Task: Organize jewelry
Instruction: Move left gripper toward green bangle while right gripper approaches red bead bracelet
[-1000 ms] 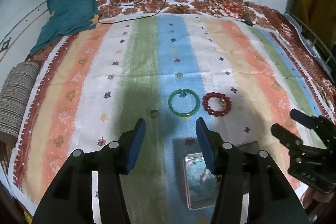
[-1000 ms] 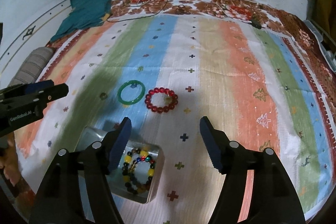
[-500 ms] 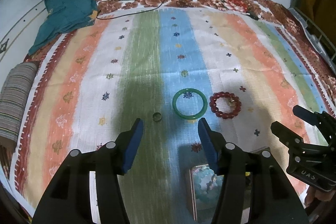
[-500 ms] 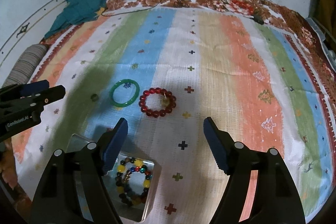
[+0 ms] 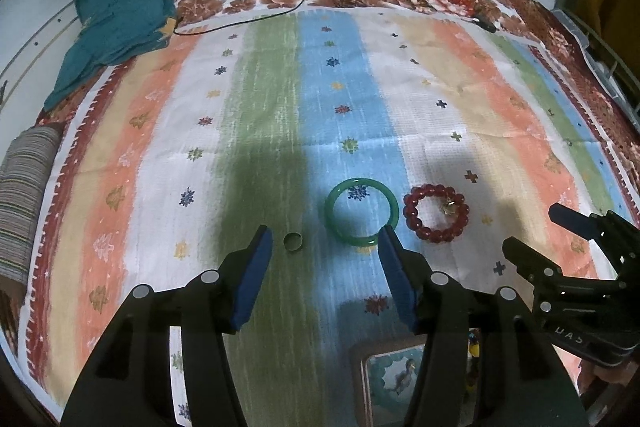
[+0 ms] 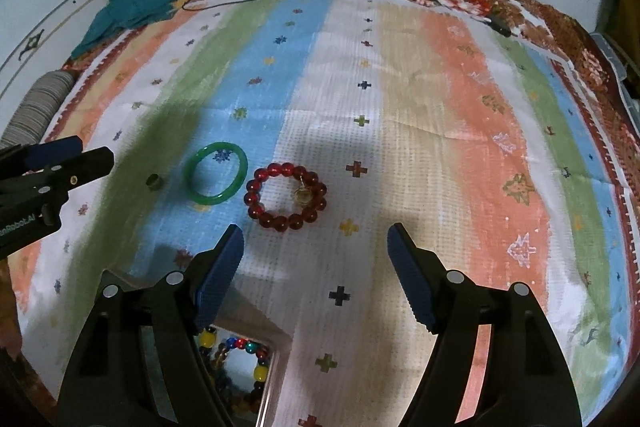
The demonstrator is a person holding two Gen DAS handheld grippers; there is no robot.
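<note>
A green bangle (image 5: pixel 361 211) (image 6: pixel 216 172), a red bead bracelet (image 5: pixel 435 213) (image 6: pixel 286 196) and a small ring (image 5: pixel 292 241) (image 6: pixel 154 181) lie on the striped cloth. A mirrored box (image 6: pixel 236 359) (image 5: pixel 394 379) near the front edge holds a multicoloured bead bracelet (image 6: pixel 256 373). My left gripper (image 5: pixel 325 259) is open and empty, just short of the ring and bangle. My right gripper (image 6: pixel 314 259) is open and empty, just short of the red bracelet and above the box.
A teal cloth (image 5: pixel 116 15) lies at the far left corner. A striped roll (image 5: pixel 20 203) sits at the left edge. Black cables (image 5: pixel 256 7) run across the far flowered border. A wire rack (image 5: pixel 600 67) stands at the right.
Both grippers have pulled back and towards the jewelry row; the box has slid lower in both views. Both jaws stay open. The jewelry has not moved.
</note>
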